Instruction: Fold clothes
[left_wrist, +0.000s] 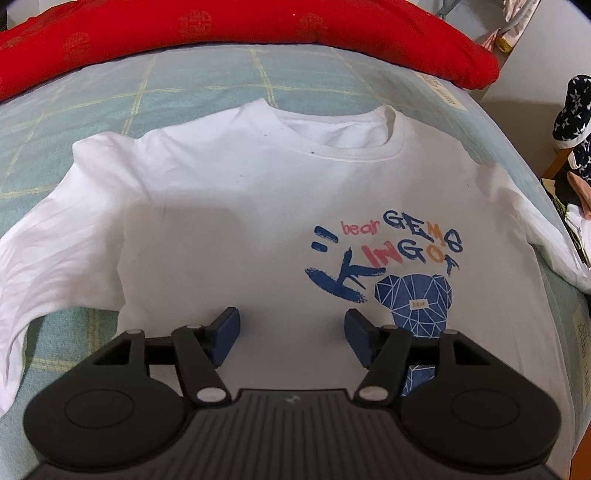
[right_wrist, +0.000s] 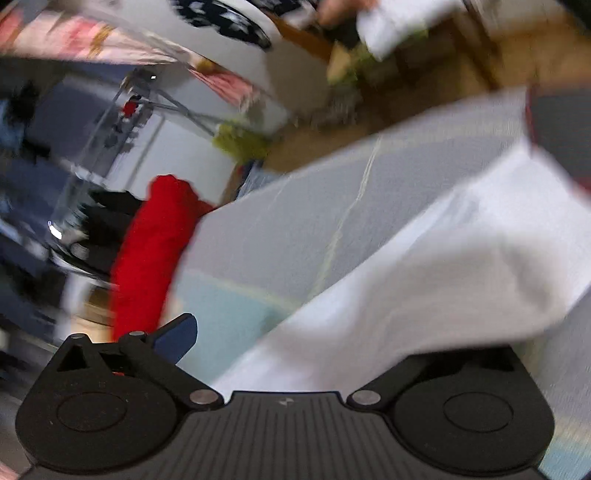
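Since the white t-shirt (left_wrist: 229, 206) is lying face-up and pretty flat on the bed (left_wrist: 207, 81), collar toward the red pillow (left_wrist: 236, 22) and bear print (left_wrist: 413, 299) showing, I'd say no fold is in yet. The left tool (left_wrist: 291, 332) hovers over the lower chest with its blue pads apart and nothing between them. The right tool (right_wrist: 295, 350) view is super blurry; its jaws stand wide, one blue pad visible, the other hidden under white cloth (right_wrist: 424, 280) that's probably a sleeve, not pinched as far as I can tell. For a clean first fold, I'd grab the sleeve at the shoulder seam and hem on one side, keep the fabric taut, and carry it across in one sweep. Shoes (left_wrist: 572, 110) sit off the bed edge.
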